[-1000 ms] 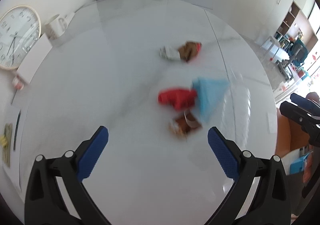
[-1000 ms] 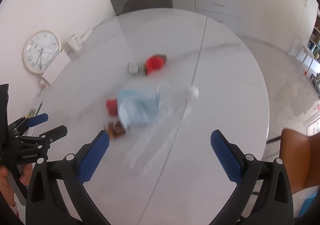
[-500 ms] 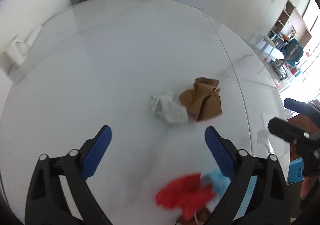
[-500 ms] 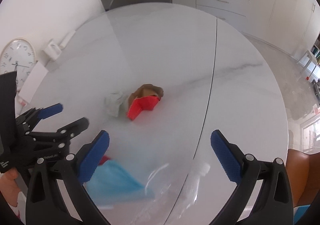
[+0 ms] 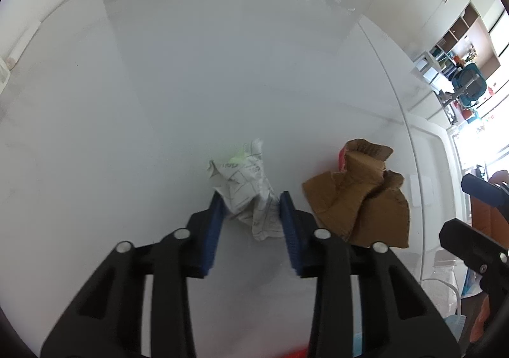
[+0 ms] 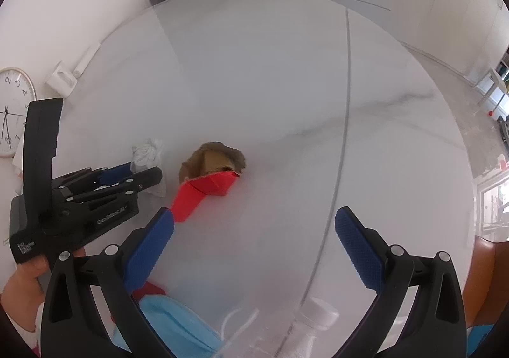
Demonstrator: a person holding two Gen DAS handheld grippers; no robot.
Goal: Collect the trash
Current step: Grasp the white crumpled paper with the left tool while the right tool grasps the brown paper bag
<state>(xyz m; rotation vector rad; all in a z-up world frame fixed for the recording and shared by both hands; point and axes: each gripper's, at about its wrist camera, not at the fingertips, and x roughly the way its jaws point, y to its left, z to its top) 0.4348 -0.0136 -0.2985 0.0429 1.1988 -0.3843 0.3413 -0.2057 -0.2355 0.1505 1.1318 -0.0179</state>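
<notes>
Left wrist view: left gripper point(image 5: 249, 210) jaws closing, crumpled white paper point(image 5: 249, 191) between the blue pads, both pads at its sides, on the table point(image 5: 159, 87). Brown paper point(image 5: 359, 202) lies just right of it. Right gripper point(image 6: 254, 230) stands wide, empty, red paper point(image 6: 206, 191) near its left finger.

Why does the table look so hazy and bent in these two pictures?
Left wrist view: the fisheye lens curves the white table, soft glare washes it out, and the crumpled paper stays sharp. Right wrist view: same curving, with window light blown out at right.
</notes>
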